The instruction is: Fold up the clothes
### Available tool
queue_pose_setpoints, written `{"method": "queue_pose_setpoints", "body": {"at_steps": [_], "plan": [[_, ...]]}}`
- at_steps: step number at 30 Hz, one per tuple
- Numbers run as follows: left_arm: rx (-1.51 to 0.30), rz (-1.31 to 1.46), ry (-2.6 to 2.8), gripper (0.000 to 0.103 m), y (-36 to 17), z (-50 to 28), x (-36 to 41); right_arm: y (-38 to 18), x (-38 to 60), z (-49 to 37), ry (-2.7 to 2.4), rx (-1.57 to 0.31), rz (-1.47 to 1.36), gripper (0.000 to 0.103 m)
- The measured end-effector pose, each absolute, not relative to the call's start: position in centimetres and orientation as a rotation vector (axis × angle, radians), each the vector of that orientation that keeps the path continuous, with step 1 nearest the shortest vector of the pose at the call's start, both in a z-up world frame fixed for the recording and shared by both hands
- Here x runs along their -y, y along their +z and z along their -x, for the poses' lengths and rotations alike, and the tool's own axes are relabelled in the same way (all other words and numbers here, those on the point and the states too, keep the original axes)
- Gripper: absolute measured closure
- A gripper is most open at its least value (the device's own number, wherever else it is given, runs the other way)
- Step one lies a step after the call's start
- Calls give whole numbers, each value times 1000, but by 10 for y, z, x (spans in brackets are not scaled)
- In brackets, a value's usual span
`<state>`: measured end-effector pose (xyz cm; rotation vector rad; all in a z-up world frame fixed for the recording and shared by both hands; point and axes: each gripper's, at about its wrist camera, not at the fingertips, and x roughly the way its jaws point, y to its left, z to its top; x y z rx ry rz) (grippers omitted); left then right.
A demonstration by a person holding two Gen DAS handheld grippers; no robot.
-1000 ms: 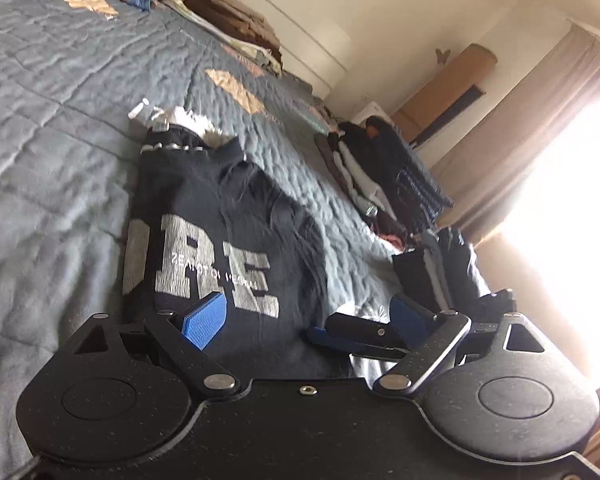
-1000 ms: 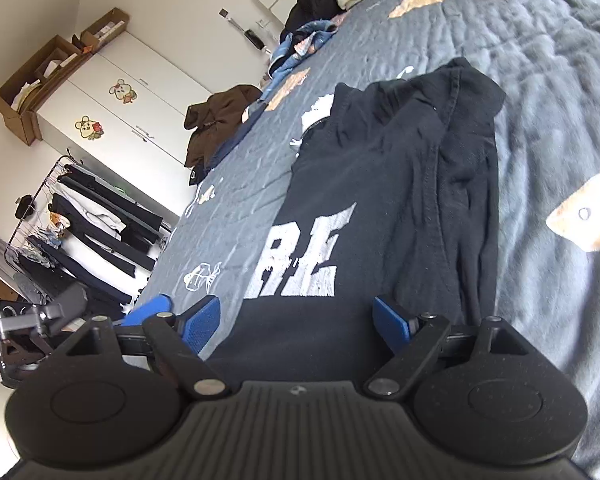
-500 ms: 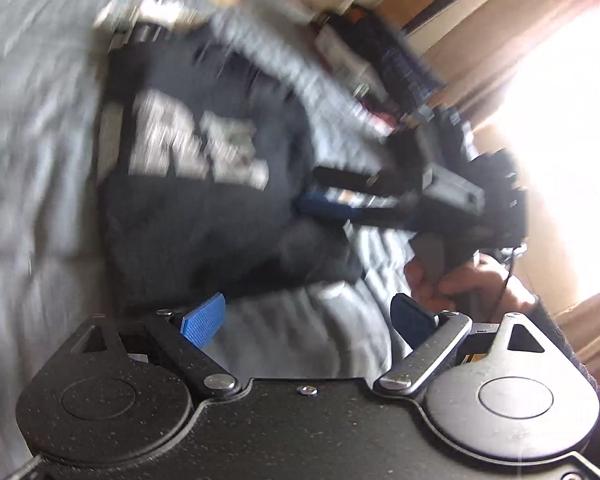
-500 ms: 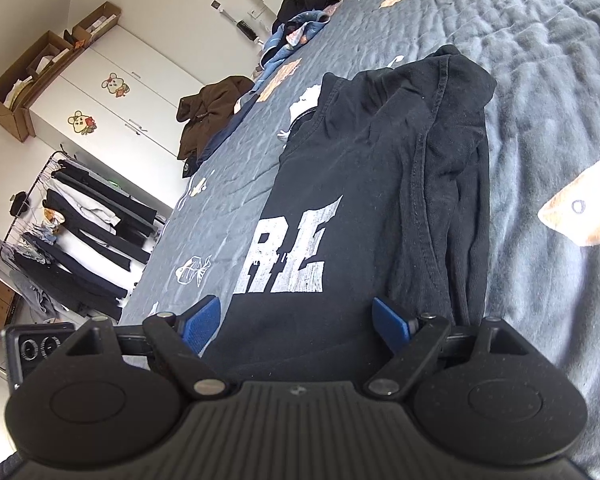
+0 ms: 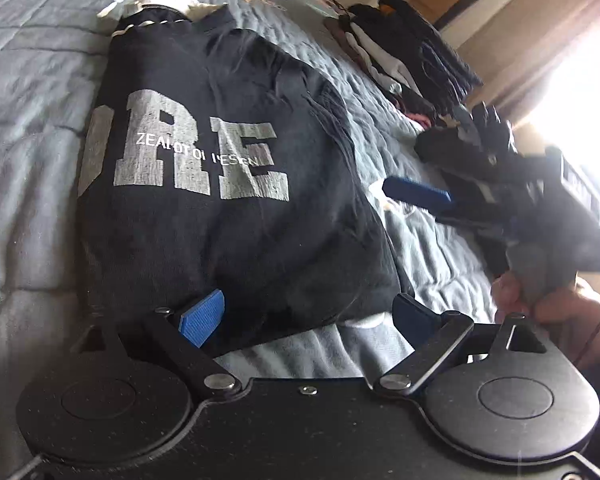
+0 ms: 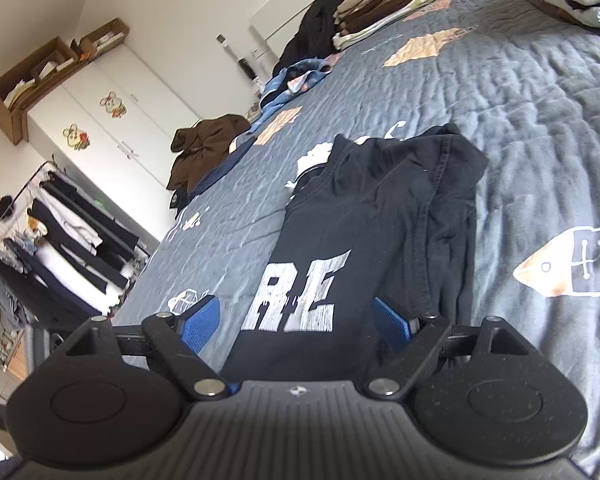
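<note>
A black T-shirt (image 5: pixel 228 200) with big grey letters lies folded lengthwise on the grey-blue quilt (image 5: pixel 32 184). Its collar points away and its near hem lies by my fingertips. My left gripper (image 5: pixel 308 316) is open, both blue pads over the hem and pinching nothing. To the shirt's right, a blue finger (image 5: pixel 416 194) of my right gripper hovers above the quilt, with a hand (image 5: pixel 540 304) on its handle. In the right wrist view the T-shirt (image 6: pixel 380 220) stretches ahead. My right gripper (image 6: pixel 296 322) stands open above its near end, empty.
Folded clothes are stacked along the far bed edge (image 5: pixel 412 60) and at the headboard side (image 6: pixel 384 12). A brown jacket (image 6: pixel 208 148) and blue garments (image 6: pixel 296 80) lie at the bed's left edge. A white wardrobe (image 6: pixel 112 92) and a clothes rack (image 6: pixel 60 232) stand beyond.
My left gripper has tipped downward and drawn back to the shirt's near hem, after a blurred swing. My right gripper has lifted a little, so the shirt looks smaller in its view.
</note>
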<state>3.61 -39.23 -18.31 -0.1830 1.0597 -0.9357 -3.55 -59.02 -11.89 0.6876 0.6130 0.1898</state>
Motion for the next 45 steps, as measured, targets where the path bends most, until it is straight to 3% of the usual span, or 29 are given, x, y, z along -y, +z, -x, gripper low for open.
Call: {"method": "queue_pose_setpoints", "body": {"at_steps": [7, 12, 16, 26, 28, 29, 30, 31, 40, 41, 42, 45], "plan": [[-1119, 184, -1031, 11, -177, -19, 381, -119, 593, 41, 205, -656, -676, 20], [-992, 250, -997, 10, -151, -17, 357, -117, 575, 52, 235, -686, -600, 20], [-920, 296, -879, 10, -138, -28, 343, -115, 565, 74, 125, -701, -451, 20], [-950, 295, -834, 10, -138, -37, 360, -108, 556, 101, -9, -792, -120, 23], [-947, 306, -837, 10, -137, -37, 365, -110, 556, 97, 16, -817, -114, 28], [-948, 311, -836, 10, -137, -37, 367, -112, 556, 93, 27, -830, -115, 37], [-948, 314, -836, 10, -137, -36, 368, -114, 557, 90, 38, -841, -118, 52], [-945, 312, -839, 10, -136, -36, 370, -117, 558, 87, 44, -848, -132, 58], [-936, 245, -821, 10, -139, -46, 389, -146, 579, 61, 149, -883, -248, 61], [-948, 237, -815, 10, -141, -48, 391, -145, 580, 62, 159, -884, -240, 68], [-959, 228, -809, 10, -144, -50, 393, -144, 582, 63, 169, -885, -225, 86], [-979, 243, -843, 10, -147, -52, 399, -139, 587, 66, 194, -890, -175, 102]]}}
